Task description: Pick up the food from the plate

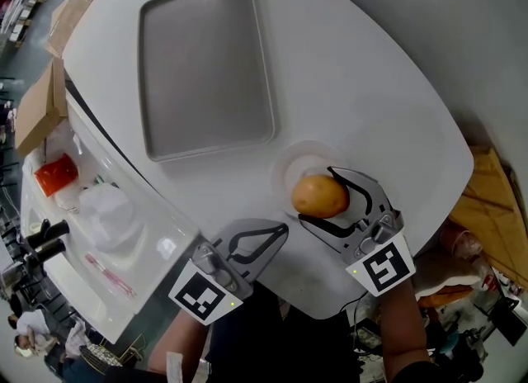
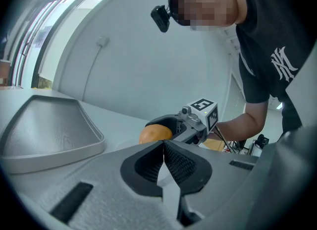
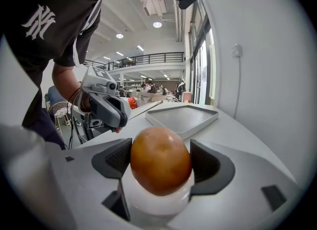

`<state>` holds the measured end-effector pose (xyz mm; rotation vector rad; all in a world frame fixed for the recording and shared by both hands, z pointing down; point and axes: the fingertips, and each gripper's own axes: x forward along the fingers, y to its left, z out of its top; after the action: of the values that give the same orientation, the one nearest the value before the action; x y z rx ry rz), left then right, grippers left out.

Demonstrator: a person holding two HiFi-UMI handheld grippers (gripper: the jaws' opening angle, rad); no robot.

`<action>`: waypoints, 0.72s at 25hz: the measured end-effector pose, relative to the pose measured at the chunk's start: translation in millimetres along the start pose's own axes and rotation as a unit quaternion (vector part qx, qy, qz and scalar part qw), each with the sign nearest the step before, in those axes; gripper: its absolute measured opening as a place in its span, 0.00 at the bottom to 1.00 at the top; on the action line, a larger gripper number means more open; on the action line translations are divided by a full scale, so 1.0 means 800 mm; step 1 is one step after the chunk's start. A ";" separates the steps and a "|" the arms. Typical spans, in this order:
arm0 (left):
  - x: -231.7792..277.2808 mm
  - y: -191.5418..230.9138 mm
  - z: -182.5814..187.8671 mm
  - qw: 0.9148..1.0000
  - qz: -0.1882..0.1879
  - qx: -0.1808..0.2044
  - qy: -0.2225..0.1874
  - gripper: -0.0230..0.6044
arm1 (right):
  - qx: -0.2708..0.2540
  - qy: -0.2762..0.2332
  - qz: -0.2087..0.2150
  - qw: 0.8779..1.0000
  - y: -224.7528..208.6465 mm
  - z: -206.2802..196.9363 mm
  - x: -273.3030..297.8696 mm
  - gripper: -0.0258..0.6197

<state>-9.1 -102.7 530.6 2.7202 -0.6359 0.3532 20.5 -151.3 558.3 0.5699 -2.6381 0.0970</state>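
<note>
A round, orange-brown piece of food [image 1: 320, 196] rests on a small white plate [image 1: 290, 163] near the front edge of the white table [image 1: 371, 92]. My right gripper [image 1: 318, 197] reaches in from the lower right, its two pads pressed against either side of the food [image 3: 160, 160], above the plate [image 3: 158, 205]. My left gripper [image 1: 280, 229] hovers to the left of the plate, shut and empty, its tips met [image 2: 163, 144]. From there the food [image 2: 154, 134] and the right gripper [image 2: 194, 120] show just ahead.
A large grey tray [image 1: 206, 68] lies empty on the far part of the table, also in view as tray [image 2: 44, 125] and tray [image 3: 181, 115]. A lower white surface to the left holds a red item [image 1: 56, 173] and a cardboard box [image 1: 37, 109].
</note>
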 end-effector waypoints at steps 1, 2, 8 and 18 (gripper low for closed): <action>-0.001 -0.002 0.004 1.000 0.002 0.003 0.000 0.05 | 0.001 -0.003 0.000 1.000 0.001 0.007 -0.004 0.58; -0.001 -0.004 0.009 1.000 0.002 0.006 -0.002 0.05 | 0.001 -0.007 0.001 1.000 0.002 0.014 -0.008 0.58; -0.006 -0.030 0.051 1.000 0.001 0.012 -0.016 0.05 | 0.026 -0.046 0.008 0.999 0.015 0.065 -0.046 0.58; -0.021 -0.094 0.151 0.999 0.008 0.023 -0.033 0.05 | 0.067 -0.140 0.018 0.988 0.031 0.174 -0.151 0.58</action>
<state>30.9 -76.2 395.7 2.7812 -0.6762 0.2875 53.0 -104.7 381.3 0.6200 -2.9322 0.2205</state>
